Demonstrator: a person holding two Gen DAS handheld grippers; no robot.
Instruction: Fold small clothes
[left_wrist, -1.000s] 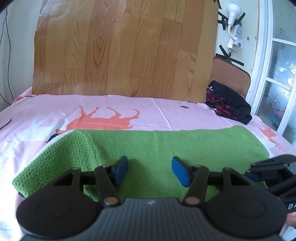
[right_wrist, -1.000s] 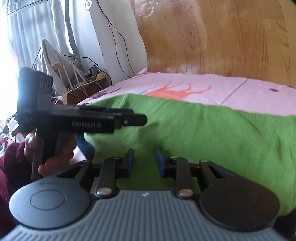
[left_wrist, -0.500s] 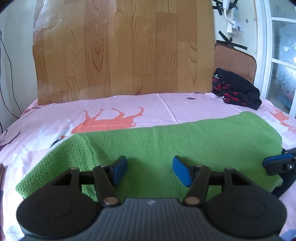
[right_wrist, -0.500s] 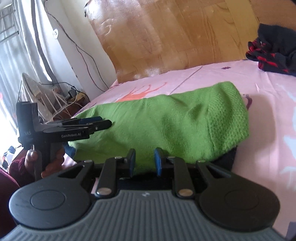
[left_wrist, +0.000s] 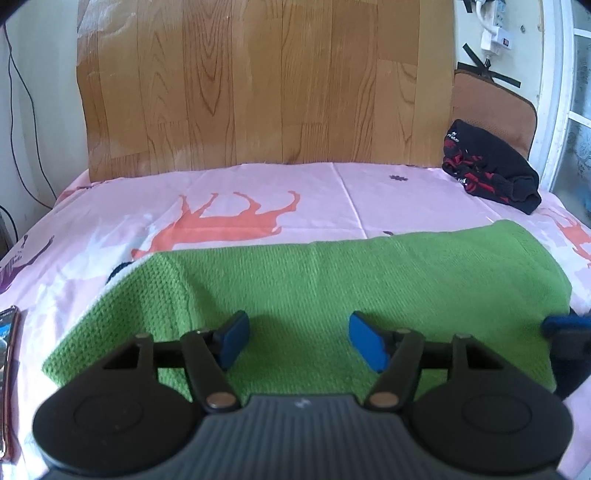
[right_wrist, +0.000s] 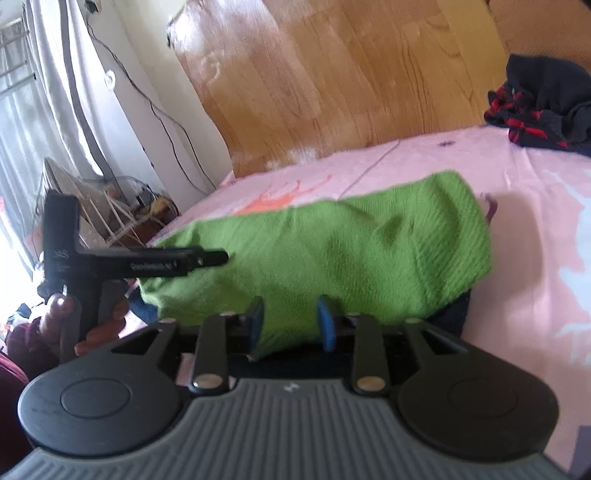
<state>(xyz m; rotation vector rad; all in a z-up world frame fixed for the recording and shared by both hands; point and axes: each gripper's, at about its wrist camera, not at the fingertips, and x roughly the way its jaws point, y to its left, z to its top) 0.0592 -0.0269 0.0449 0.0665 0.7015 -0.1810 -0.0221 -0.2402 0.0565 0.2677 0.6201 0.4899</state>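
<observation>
A green knit garment (left_wrist: 332, 288) lies folded into a long band across the pink bed sheet (left_wrist: 258, 192). My left gripper (left_wrist: 301, 341) hovers over its near edge, jaws opening, with nothing between the blue pads. In the right wrist view the same garment (right_wrist: 332, 251) has its near right edge lying between the pads of my right gripper (right_wrist: 291, 323), whose jaws are opening and no longer pinch it. A hand (right_wrist: 62, 314) holds the left gripper (right_wrist: 207, 260) above the cloth's left end. Dark fabric (right_wrist: 454, 314) peeks out under the green edge.
A black and red garment (left_wrist: 491, 177) lies bundled at the far right of the bed, against a wood-patterned board (left_wrist: 258, 92). A phone (left_wrist: 7, 332) lies at the bed's left edge. A drying rack (right_wrist: 110, 214) and cables stand beside the bed.
The right gripper's jaws have spread apart after being nearly shut on the green edge, and its view has swung right and rolled. The left jaws have widened a little.
</observation>
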